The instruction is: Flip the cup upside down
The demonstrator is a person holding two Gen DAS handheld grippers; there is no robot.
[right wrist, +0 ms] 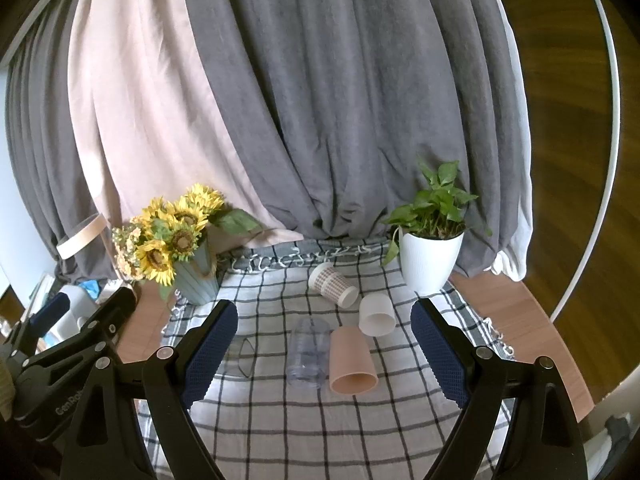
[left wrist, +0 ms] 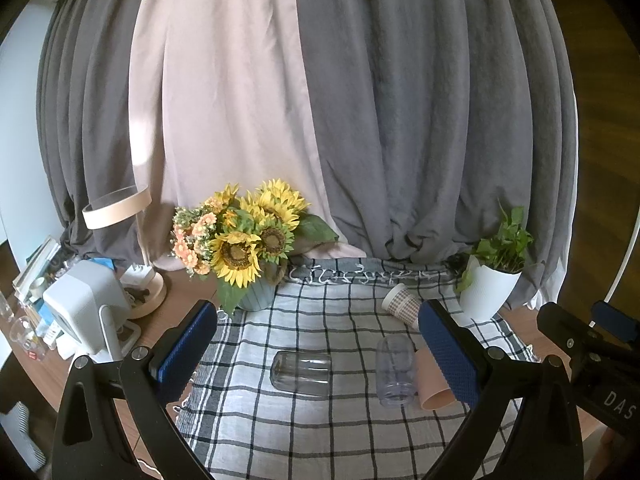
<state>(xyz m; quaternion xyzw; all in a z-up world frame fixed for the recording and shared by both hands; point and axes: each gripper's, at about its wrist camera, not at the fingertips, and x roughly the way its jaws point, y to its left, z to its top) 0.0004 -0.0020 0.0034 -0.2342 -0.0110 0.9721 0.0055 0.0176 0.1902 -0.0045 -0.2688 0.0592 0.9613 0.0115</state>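
Several cups lie on their sides on the checked cloth [left wrist: 320, 432]. A clear glass cup [left wrist: 301, 372] lies in the middle, also faint in the right wrist view [right wrist: 244, 358]. A clear plastic cup [left wrist: 394, 370] [right wrist: 307, 354] lies beside a pink cup [left wrist: 434, 380] [right wrist: 352, 362]. A white cup [right wrist: 376, 314] and a patterned paper cup [left wrist: 402, 303] [right wrist: 333, 283] lie farther back. My left gripper [left wrist: 320, 354] is open and empty above the near cloth. My right gripper [right wrist: 324, 352] is open and empty, with the plastic and pink cups ahead between its fingers.
A sunflower vase [left wrist: 244, 248] [right wrist: 176, 248] stands at the back left of the cloth. A white potted plant [left wrist: 490, 280] [right wrist: 430, 256] stands at the back right. A lamp [left wrist: 120, 208] and small appliances [left wrist: 86, 308] crowd the left table edge. Curtains hang behind.
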